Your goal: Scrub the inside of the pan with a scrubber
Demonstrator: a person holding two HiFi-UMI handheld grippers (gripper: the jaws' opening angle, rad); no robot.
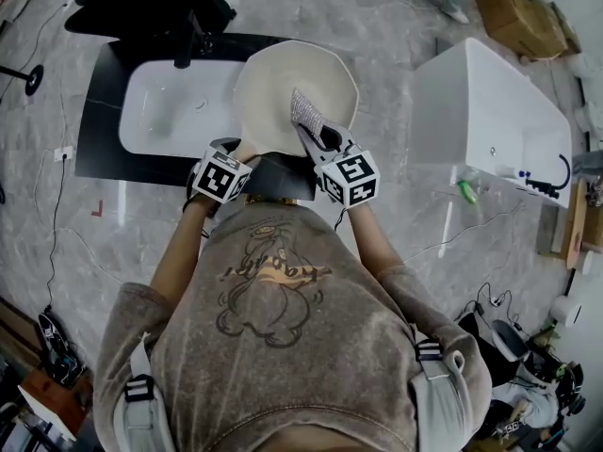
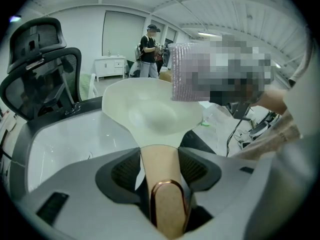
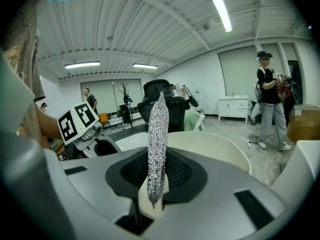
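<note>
A cream pan (image 1: 278, 88) is tilted over the white sink (image 1: 165, 111). Its tan handle (image 2: 161, 171), with a copper loop at the end, lies between the jaws of my left gripper (image 2: 159, 156), which is shut on it. In the head view the left gripper (image 1: 239, 158) sits at the pan's near edge. My right gripper (image 1: 320, 139) is shut on a silver mesh scrubber (image 1: 306, 111), which reaches over the pan's inside. The right gripper view shows the scrubber (image 3: 157, 134) edge-on between the right gripper's (image 3: 156, 171) jaws, with the pan (image 3: 210, 144) behind it.
The sink is set in a black counter (image 1: 94, 130). A white tub (image 1: 490, 111) stands to the right, a black office chair (image 2: 42, 69) behind the sink. People stand in the background (image 3: 270, 99). A cardboard box (image 1: 518, 17) and cables lie on the floor.
</note>
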